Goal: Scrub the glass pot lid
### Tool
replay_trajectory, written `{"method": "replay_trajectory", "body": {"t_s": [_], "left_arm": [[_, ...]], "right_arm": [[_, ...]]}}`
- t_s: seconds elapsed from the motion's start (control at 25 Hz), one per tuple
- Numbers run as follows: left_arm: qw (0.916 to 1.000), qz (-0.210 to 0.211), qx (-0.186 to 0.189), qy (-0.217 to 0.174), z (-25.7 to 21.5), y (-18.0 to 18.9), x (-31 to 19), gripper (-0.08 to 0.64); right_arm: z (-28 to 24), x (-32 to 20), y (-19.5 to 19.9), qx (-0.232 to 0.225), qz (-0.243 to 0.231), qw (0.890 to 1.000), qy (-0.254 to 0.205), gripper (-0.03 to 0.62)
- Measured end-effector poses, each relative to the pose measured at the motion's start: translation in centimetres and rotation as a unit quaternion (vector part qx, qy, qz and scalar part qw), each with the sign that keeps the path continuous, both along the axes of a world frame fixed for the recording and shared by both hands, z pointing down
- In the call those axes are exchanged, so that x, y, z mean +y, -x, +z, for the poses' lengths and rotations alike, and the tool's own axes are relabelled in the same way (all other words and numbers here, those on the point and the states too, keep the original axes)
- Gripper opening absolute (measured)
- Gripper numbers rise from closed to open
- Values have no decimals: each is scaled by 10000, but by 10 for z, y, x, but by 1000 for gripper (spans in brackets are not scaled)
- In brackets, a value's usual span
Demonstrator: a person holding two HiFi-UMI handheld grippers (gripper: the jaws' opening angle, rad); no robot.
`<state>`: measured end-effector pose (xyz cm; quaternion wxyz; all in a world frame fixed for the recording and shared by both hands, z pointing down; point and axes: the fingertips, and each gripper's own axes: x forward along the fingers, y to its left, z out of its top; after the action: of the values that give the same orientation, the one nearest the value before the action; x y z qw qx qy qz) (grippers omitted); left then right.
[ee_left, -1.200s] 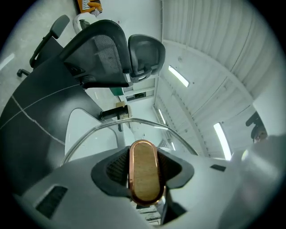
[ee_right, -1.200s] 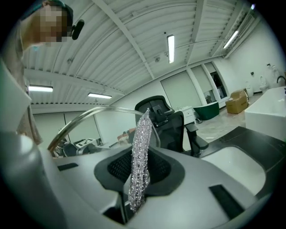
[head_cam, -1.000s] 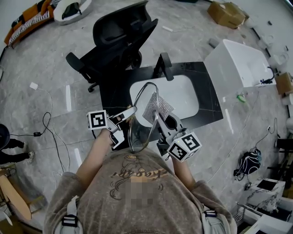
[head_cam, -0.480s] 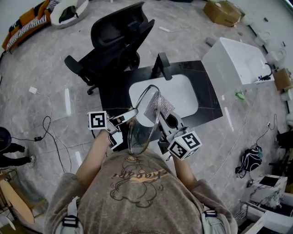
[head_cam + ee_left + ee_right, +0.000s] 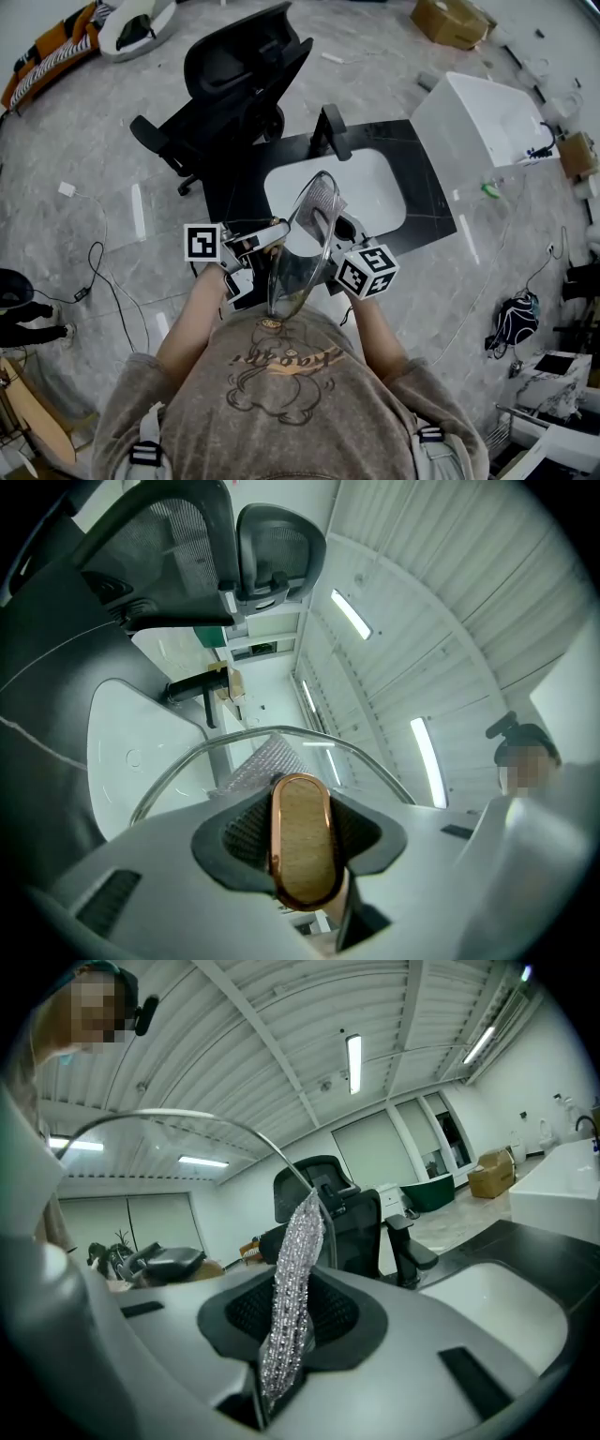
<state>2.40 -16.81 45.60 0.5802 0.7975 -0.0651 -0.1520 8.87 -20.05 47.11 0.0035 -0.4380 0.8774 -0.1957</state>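
Observation:
The glass pot lid (image 5: 302, 255) stands on edge over the near rim of the sink. My left gripper (image 5: 274, 234) is shut on its knob (image 5: 300, 841), which has a copper rim and a wood-coloured face. The lid's steel rim (image 5: 281, 735) arcs beyond the jaws. My right gripper (image 5: 330, 246) is on the other side of the glass, shut on a silver mesh scrubbing cloth (image 5: 292, 1288). The cloth (image 5: 319, 200) lies against the glass near the lid's far edge. It shows through the glass in the left gripper view.
A white sink basin (image 5: 380, 192) is set in a black counter (image 5: 427, 202), with a black faucet (image 5: 333, 131) behind it. A black office chair (image 5: 239, 80) stands beyond the counter at the left. At the right is a white box (image 5: 487, 122). Cables (image 5: 103, 272) lie on the floor.
My right gripper has moved in toward the lid, carrying the cloth from beside the glass up against its far edge. The lid's top has tipped slightly to the right.

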Motion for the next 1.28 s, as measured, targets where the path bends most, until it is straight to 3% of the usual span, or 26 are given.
{"method": "replay_trajectory", "body": {"t_s": [0.2,0.44,0.76,1.28], "left_arm": [[9997,2,245,-24,-9,1,-5,175],[9987,-190,465,-3,-15,8,-16,175],[9967,-596,507,196,-8,21,-29,176],[9901,-1249,534,352,5,51,-55,176]], "right_arm": [[26,-13,2,31,39,9998,218,77],[60,-8,20,390,-332,9969,589,77],[73,23,51,241,-979,9914,837,77],[44,79,81,-163,-2256,9697,920,77]]}}
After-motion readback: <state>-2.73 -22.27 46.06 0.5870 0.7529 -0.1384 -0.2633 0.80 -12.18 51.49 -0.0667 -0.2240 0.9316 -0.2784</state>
